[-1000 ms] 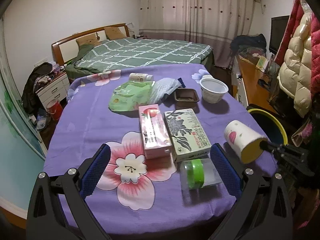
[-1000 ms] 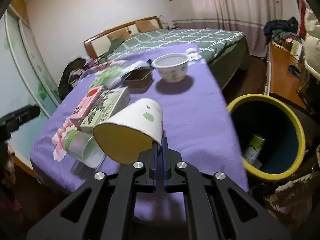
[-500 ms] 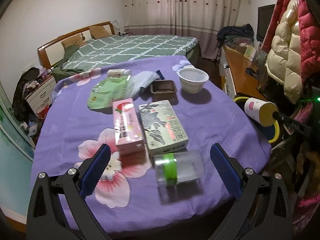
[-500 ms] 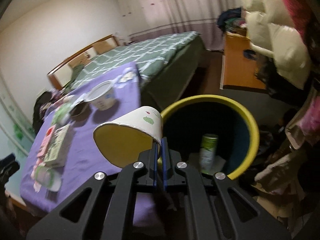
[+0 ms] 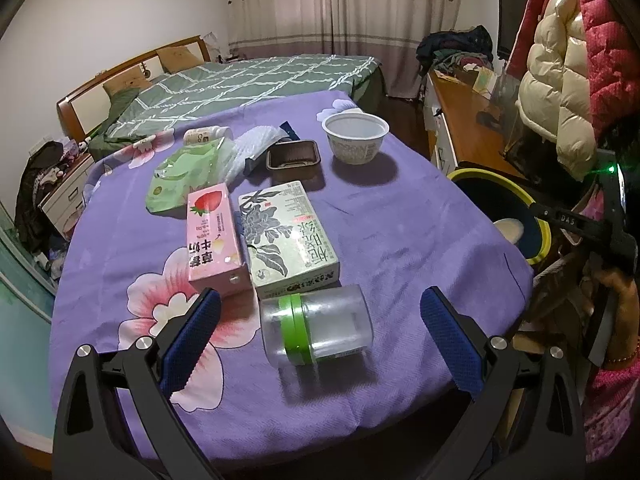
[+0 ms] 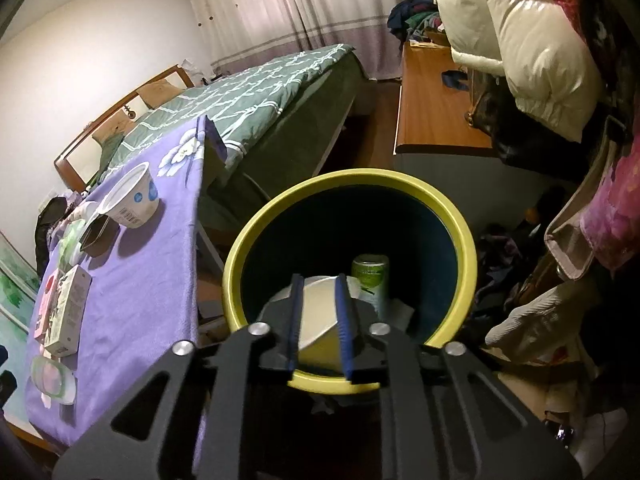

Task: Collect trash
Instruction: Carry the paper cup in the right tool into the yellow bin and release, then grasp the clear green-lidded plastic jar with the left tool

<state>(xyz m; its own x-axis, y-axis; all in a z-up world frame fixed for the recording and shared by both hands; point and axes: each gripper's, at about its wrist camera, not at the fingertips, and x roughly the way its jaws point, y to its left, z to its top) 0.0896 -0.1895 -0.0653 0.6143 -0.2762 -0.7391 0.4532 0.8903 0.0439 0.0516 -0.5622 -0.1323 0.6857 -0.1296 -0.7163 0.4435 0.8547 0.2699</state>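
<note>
Now the right gripper (image 6: 320,324) sits over the yellow-rimmed bin (image 6: 240,256), lower centre of its view. Its jaws have just been opening; the paper cup (image 6: 318,320) shows in the gap between the pads but looks to be down inside the bin beside a green can (image 6: 370,276), so prob. released, pads not pressing it.

Left gripper (image 5: 318,336) hangs w/ jaws wide apart, nothing in them, above the clear jar w/ green band (image 5: 316,328) lying on its side at bottom centre of the purple worktop (image 5: 400,220).

Handling, as a guess: the jar looks like thin plastic, light, round and smooth, so it may roll or slip; take it across the barrel near the green band, gently. The pink carton (image 5: 214,240) and green carton (image 5: 288,236) look stiff but light; grip across the narrow sides. White tub (image 5: 355,136) and brown tray (image 5: 294,155), upper centre: flimsy, pinch a rim. Green pouch (image 5: 184,176), soft; pinch an edge.
</note>
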